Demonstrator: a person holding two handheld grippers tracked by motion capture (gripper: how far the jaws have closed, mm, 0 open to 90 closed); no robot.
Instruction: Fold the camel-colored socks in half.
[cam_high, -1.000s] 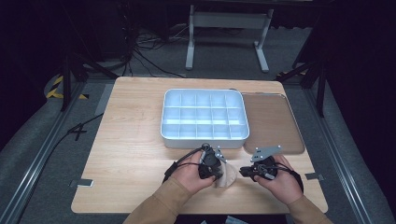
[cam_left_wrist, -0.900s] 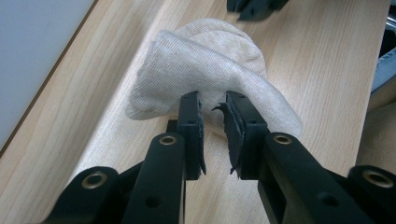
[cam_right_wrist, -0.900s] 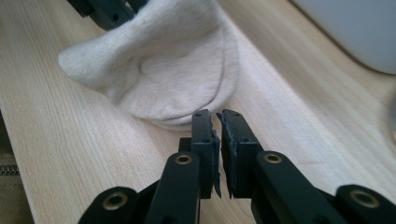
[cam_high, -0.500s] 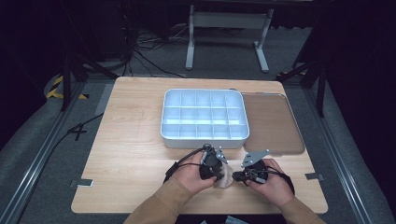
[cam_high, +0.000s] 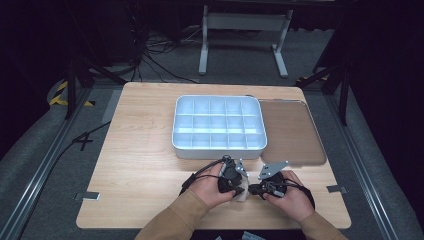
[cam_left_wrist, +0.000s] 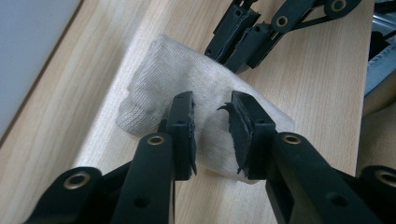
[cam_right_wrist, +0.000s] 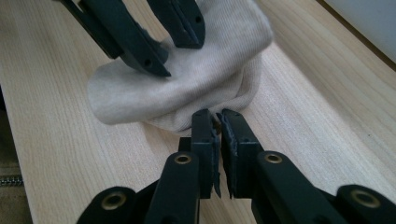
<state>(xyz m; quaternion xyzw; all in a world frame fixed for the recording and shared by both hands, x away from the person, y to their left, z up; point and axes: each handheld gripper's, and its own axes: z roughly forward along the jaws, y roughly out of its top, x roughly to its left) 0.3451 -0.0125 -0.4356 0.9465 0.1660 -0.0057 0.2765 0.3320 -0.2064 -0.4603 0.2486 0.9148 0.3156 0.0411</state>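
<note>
Left tongs (cam_left_wrist: 212, 128) just opened over the small beige knitted cloth (cam_left_wrist: 187, 79); right tongs (cam_right_wrist: 217, 128) pinch its edge — keep that pinch steady.

A lab-like recording space: a wooden table (cam_high: 150, 165) on dark carpet, black curtains, floor cables (cam_high: 155, 55).

Cloth (cam_high: 242, 195) lies on table (cam_high: 140, 165) between 2 grippers; divided tray (cam_high: 218, 125) behind it; flat lid (cam_high: 292, 132) right of tray.
</note>
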